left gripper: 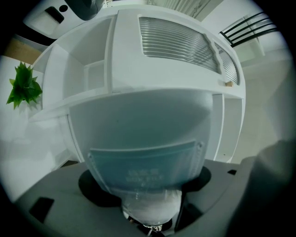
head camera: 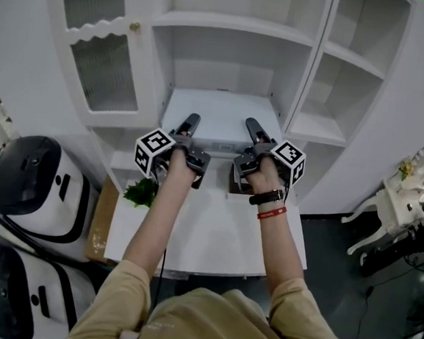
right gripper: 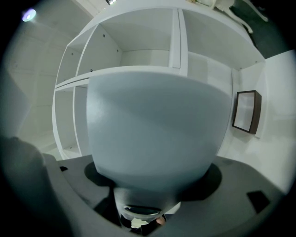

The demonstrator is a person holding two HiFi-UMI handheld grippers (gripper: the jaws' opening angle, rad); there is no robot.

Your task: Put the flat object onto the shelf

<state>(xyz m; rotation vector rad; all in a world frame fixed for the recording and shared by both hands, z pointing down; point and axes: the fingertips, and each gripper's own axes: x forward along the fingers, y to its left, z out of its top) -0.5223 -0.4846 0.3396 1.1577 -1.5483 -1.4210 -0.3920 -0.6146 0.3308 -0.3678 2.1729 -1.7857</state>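
— Pale grey and matte: what is filling the left gripper view?
— The flat object (left gripper: 143,122). Its smooth face is swelling across the middle, and the lens is rounding its outline. A translucent bluish sheet (left gripper: 145,166) with faint print is lying over the part toward 6 o'clock. Dark grey gripper parts are flanking it at 4 and 8 o'clock, with the jaws held wide and gripping it. It is blocking most of the white cabinet (left gripper: 88,69). A ribbed glass door (left gripper: 178,44) is showing at 1 o'clock and a spiky green plant (left gripper: 24,88) at 9 o'clock.
— And the right gripper view?
— A plain grey face of that object is covering the centre, and those jaws are likewise spread wide and clamping it. Open white shelves are peeking out at 11 o'clock. A dark brown frame (right gripper: 245,111) is lying against white at 3 o'clock.
— The head view?
— The left gripper (head camera: 192,120) and the right gripper (head camera: 252,124) are pointing toward 12 o'clock, side by side, beyond the white table (head camera: 214,232). The object is spanning between them as a pale strip at the mouth of the cabinet's middle bay. A black watch (head camera: 267,197) and a red band (head camera: 272,212) are circling the right wrist.
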